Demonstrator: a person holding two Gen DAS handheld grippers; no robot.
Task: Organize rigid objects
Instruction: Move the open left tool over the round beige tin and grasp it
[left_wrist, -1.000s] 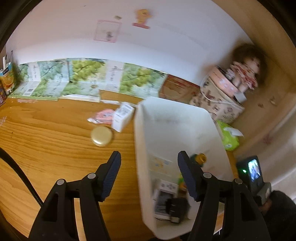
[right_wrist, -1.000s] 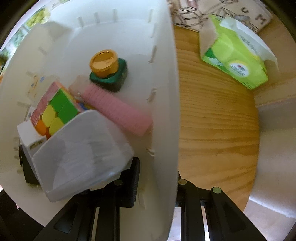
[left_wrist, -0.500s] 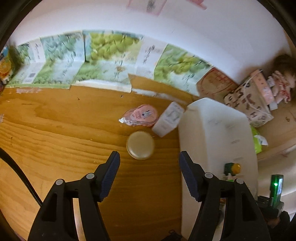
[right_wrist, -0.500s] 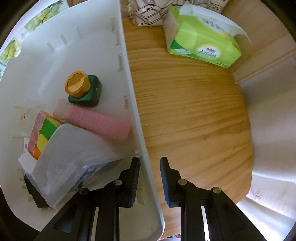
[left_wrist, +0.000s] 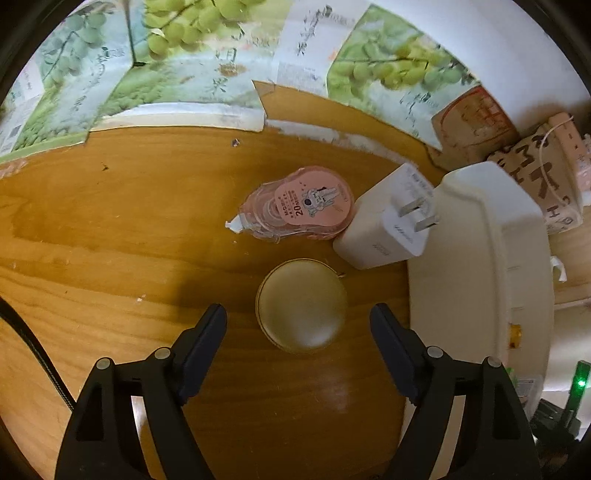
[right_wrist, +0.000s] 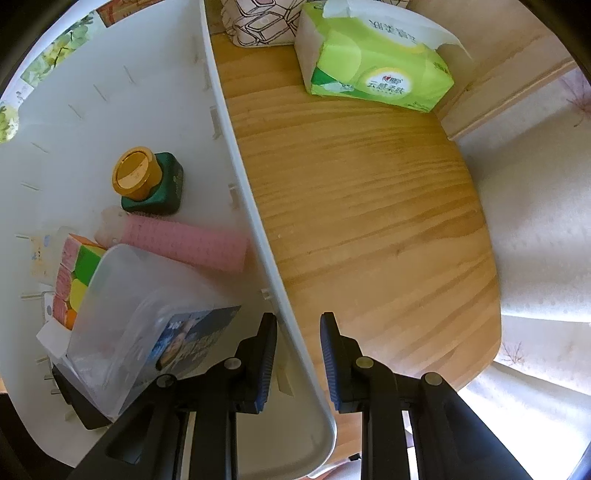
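A round gold tin lies on the wooden table, between and just ahead of the tips of my open, empty left gripper. Beyond it lie a pink correction-tape dispenser and a white plug charger. The white bin stands to the right. My right gripper straddles the bin's right wall, one finger inside and one outside, with a small gap to the wall. Inside the bin are a green bottle with a gold cap, a pink roller, a colour cube and a clear box.
Grape-print cartons line the wall behind the table. A green tissue pack and a patterned box lie on the table right of the bin. The table's rounded edge is near on the right.
My left gripper has swung left off the bin and down over the gold tin, staying open. My right gripper's jaws have opened slightly around the bin wall.
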